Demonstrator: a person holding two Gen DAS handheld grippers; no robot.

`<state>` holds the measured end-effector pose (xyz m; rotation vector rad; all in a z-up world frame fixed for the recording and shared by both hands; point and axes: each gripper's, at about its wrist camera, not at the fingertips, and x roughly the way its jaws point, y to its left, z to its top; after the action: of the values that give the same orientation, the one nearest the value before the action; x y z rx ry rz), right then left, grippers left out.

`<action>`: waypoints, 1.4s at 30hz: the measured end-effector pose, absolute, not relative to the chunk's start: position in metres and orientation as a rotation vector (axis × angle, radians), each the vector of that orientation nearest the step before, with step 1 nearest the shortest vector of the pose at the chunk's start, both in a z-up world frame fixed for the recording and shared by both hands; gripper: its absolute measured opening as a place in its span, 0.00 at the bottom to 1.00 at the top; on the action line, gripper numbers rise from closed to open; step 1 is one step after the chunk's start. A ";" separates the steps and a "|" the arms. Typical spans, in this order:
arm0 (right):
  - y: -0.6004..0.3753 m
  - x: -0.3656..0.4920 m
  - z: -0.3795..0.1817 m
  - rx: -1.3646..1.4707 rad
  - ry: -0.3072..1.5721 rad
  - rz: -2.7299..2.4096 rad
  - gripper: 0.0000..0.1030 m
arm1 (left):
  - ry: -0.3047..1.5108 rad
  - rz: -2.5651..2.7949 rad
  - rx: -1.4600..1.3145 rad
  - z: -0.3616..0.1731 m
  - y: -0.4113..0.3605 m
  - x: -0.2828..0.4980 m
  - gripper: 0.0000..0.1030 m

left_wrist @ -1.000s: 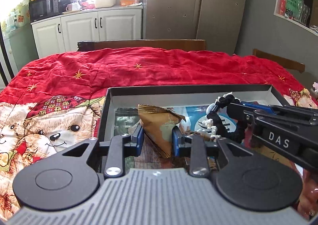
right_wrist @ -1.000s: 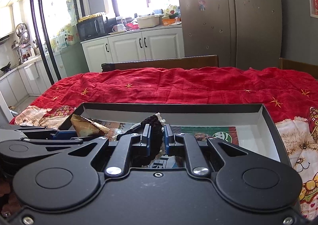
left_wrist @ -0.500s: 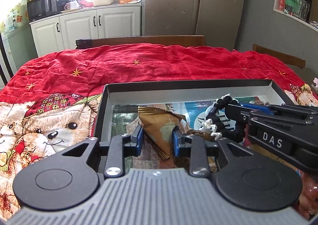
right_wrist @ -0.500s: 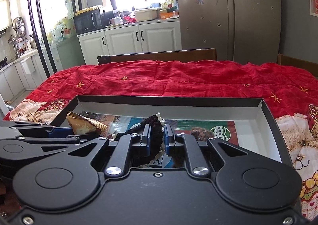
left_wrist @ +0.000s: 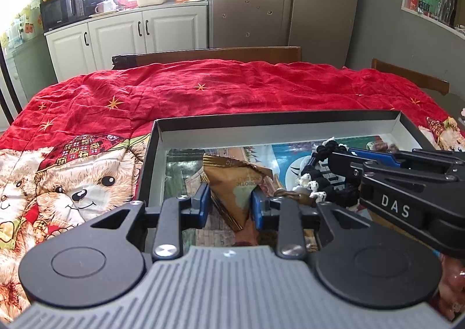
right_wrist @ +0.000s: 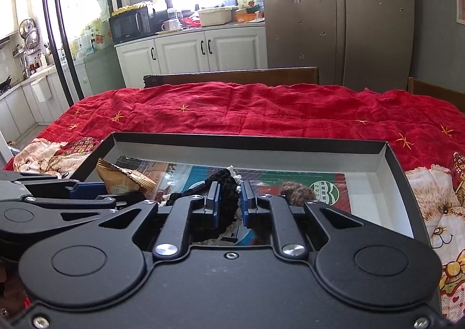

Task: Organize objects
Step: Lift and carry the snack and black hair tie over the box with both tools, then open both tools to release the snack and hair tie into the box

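Snack packet sits between left claw pads, seemingly gripped.

Both wrist views look low and close over the near edge of the shallow box, facing its far wall, the left from its left end, the right further right, sharing its printed floor and the red quilt.

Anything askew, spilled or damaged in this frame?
Nothing spilled or broken. The brown snack packet in the left gripper is crumpled, and the black crochet piece in the right gripper hangs limp over the box.
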<state>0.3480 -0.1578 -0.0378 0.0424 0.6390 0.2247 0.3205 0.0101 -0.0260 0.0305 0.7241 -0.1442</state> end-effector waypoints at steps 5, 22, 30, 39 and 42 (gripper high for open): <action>-0.158 0.349 -0.038 0.047 0.637 0.221 0.16 | 0.720 -0.139 0.042 -0.025 0.009 0.318 0.51; -0.165 0.344 -0.033 0.050 0.600 0.187 0.34 | 0.689 -0.131 0.042 -0.017 0.011 0.309 0.71; -0.168 0.328 -0.019 0.072 0.568 0.203 0.39 | 0.662 -0.131 0.042 -0.008 0.013 0.295 0.80; -0.176 0.300 0.006 0.099 0.521 0.218 0.41 | 0.601 -0.078 0.077 0.013 0.011 0.274 0.85; -0.178 0.292 0.013 0.095 0.515 0.221 0.42 | 0.587 -0.057 0.072 0.020 0.015 0.268 0.86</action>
<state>0.2921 -0.1779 0.0126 0.0950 0.5152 0.2214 0.2678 0.0152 0.0199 0.0722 0.5867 -0.0573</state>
